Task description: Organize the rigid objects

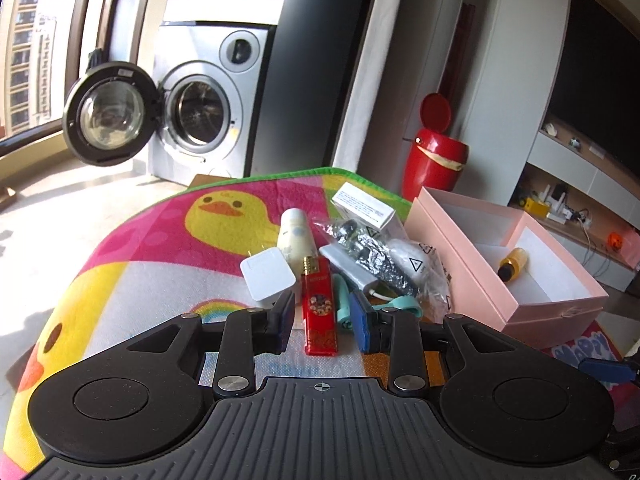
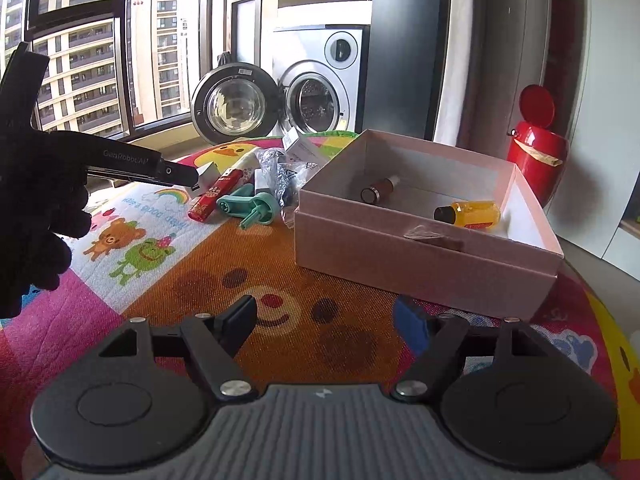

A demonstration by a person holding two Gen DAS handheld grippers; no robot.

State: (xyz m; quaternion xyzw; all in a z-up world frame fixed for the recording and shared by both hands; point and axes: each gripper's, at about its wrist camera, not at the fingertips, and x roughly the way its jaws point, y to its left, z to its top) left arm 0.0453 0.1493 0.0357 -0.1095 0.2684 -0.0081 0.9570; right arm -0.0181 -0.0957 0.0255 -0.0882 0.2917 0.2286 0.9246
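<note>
Two views, left wrist first:
left gripper (image 1: 322, 322): jaws part-open, straddling the red lighter (image 1: 319, 307); clear gap shows on both sides, pads not pressing, nothing gripped.
lighter axis: runs straight away from the camera, in line with the gripper's pointing line, gold cap at the far end, base end between the fingertips.
lighter neighbours: white plug adapter (image 1: 267, 276) touching or just beside it on the left; teal plastic piece (image 1: 344, 300) just right of it, close to the right pad; cream bottle (image 1: 295, 236) behind.
clutter beyond: foil-and-plastic bags (image 1: 384, 258) and a small white carton (image 1: 366, 206), all on the cartoon play mat (image 1: 168, 240).
target box: pink box (image 1: 472, 280), open top, to the right of the pile, yellow bottle (image 1: 514, 266) already inside.

Right wrist view:
right gripper (image 2: 328, 326): jaws wide apart, empty, over bare mat in front of the pink box's near wall.
box contents: yellow bottle plus a brown cylinder (image 2: 380, 190); plenty of room left.
pile from here: up and left of the box; lighter lies diagonally, with the left gripper's tip at its far side, held by a black-gloved hand (image 2: 38, 216).
nearer hand: left, clearly; right is well apart from the pile.
judgement: next move looks like closing the left gripper across the lighter's narrow width, then carrying it right to the box. Watch the teal piece by the right pad.
</note>
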